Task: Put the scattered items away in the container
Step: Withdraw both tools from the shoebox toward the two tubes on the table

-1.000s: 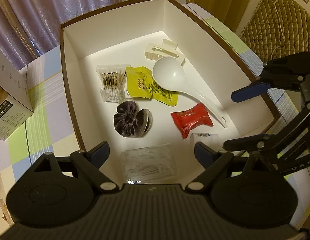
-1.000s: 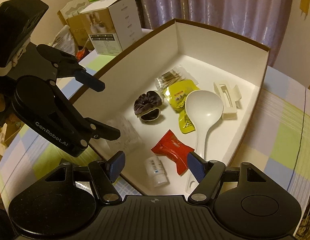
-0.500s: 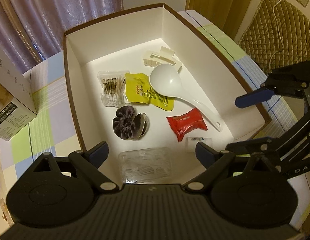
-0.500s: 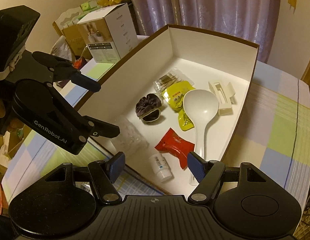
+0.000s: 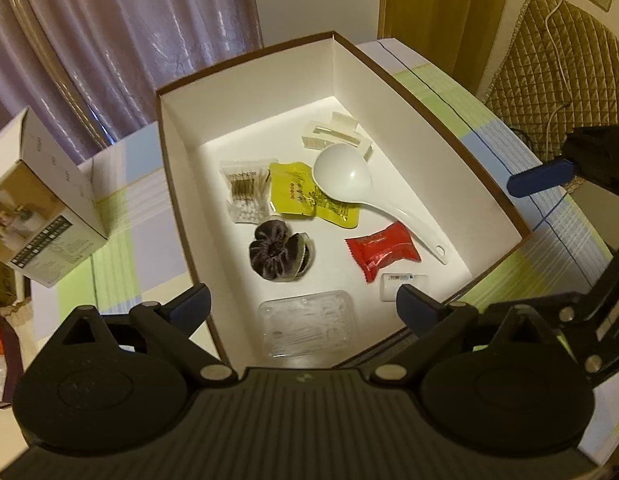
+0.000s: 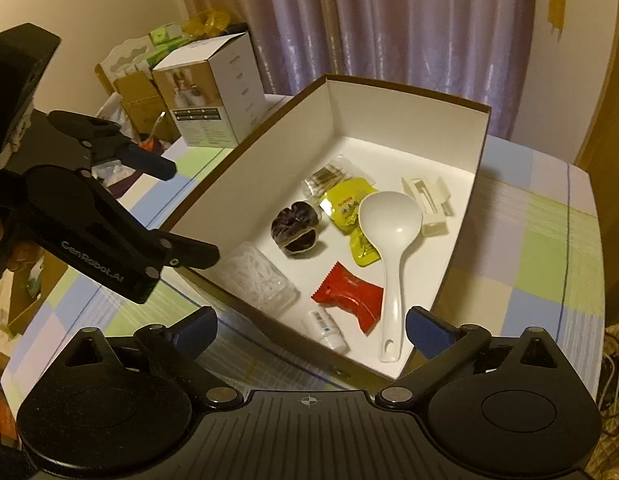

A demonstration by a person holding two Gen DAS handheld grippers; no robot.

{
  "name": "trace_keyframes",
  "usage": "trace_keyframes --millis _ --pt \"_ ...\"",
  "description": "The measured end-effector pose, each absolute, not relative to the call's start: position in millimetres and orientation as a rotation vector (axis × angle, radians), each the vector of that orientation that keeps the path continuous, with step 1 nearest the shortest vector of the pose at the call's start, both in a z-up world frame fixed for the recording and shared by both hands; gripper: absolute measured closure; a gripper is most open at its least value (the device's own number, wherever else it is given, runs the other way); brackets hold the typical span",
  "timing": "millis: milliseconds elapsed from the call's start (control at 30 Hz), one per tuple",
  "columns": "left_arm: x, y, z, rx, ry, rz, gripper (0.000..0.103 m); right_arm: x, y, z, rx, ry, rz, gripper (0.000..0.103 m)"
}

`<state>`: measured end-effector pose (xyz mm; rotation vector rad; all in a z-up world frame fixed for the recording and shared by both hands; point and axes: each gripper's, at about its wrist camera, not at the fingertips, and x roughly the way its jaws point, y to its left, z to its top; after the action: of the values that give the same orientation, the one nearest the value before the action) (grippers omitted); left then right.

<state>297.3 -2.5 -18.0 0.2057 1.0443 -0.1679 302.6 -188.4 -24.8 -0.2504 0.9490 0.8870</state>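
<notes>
A white box with a brown rim (image 5: 245, 92) (image 6: 409, 120) stands on the checked tablecloth. In it lie a white ladle (image 5: 345, 178) (image 6: 389, 220), a red packet (image 5: 383, 250) (image 6: 347, 294), a small white tube (image 5: 403, 282) (image 6: 325, 326), a clear plastic case (image 5: 307, 322) (image 6: 257, 276), a dark scrunchie (image 5: 279, 254) (image 6: 295, 228), a yellow sachet (image 5: 297, 194), a cotton swab pack (image 5: 247, 192) and a white hair claw (image 5: 335, 136). My left gripper (image 5: 305, 308) and right gripper (image 6: 311, 330) hover above the box's near edge, jaws opening, nothing between them.
A printed carton (image 5: 41, 216) (image 6: 213, 96) stands on the table left of the box. A quilted chair back (image 5: 569, 72) with a cable is at the right. More boxes and clutter (image 6: 137, 76) sit past the table's left side.
Both grippers have drawn back and upward from the box, so it looks smaller. The right jaws have spread wider. The items in the box have not moved.
</notes>
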Motion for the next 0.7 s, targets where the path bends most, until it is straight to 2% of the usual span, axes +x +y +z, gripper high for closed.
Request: trace_keyframes --millis 700 --pt "248 -1 10 0.224 0.974 -0.146 0.003 254 -192 1 -0.223 0.869 0.811 0.000"
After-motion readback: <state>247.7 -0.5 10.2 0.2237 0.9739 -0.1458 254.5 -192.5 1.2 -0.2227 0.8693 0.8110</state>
